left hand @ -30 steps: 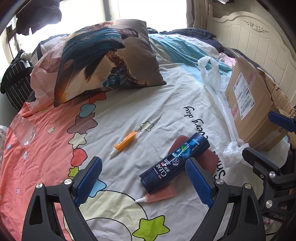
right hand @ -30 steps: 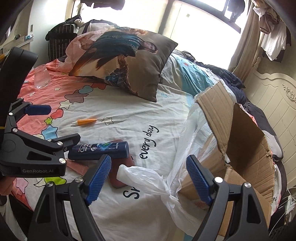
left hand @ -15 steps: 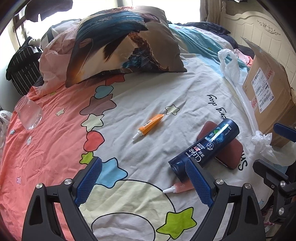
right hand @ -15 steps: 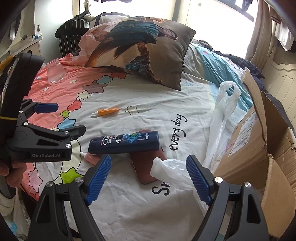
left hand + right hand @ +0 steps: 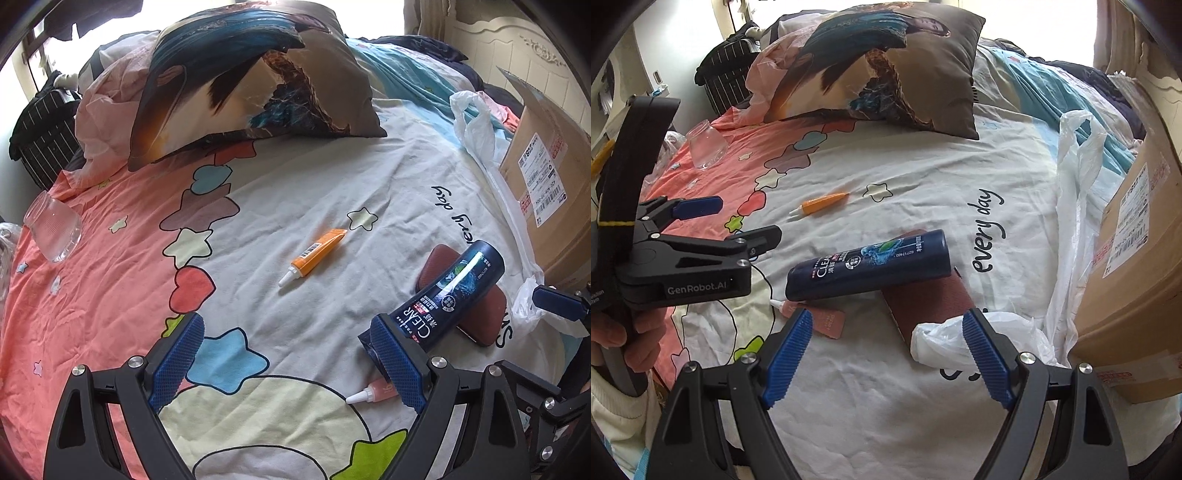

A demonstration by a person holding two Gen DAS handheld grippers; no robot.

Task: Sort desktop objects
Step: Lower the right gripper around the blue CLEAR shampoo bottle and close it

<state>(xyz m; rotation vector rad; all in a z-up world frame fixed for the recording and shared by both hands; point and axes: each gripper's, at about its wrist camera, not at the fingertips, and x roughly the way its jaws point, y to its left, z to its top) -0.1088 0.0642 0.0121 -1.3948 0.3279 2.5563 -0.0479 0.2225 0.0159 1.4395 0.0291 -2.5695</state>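
Note:
A dark blue shampoo bottle (image 5: 448, 295) (image 5: 868, 264) lies across a maroon case (image 5: 480, 314) (image 5: 927, 299) on the bed. A small pink tube (image 5: 373, 393) (image 5: 816, 317) rests beside the bottle's cap end, and an orange tube (image 5: 314, 256) (image 5: 822, 203) lies farther up the sheet. My left gripper (image 5: 288, 354) (image 5: 731, 218) hovers open over the sheet, its right finger just in front of the bottle's cap. My right gripper (image 5: 886, 350) is open too, low over the sheet near the case, nothing between its fingers.
A cardboard box (image 5: 546, 192) (image 5: 1126, 266) stands at the right with a white plastic bag (image 5: 480, 140) (image 5: 1075, 192) draped beside it. A glass jar (image 5: 51, 229) (image 5: 705, 146) lies at the left on the pink sheet. A large printed pillow (image 5: 251, 81) (image 5: 886, 70) rests behind. A hand (image 5: 624, 332) holds the left gripper.
Both grippers came down closer to the bed. The left shifted left so the bottle slid toward its right finger; the right swung from the box toward the bottle and case.

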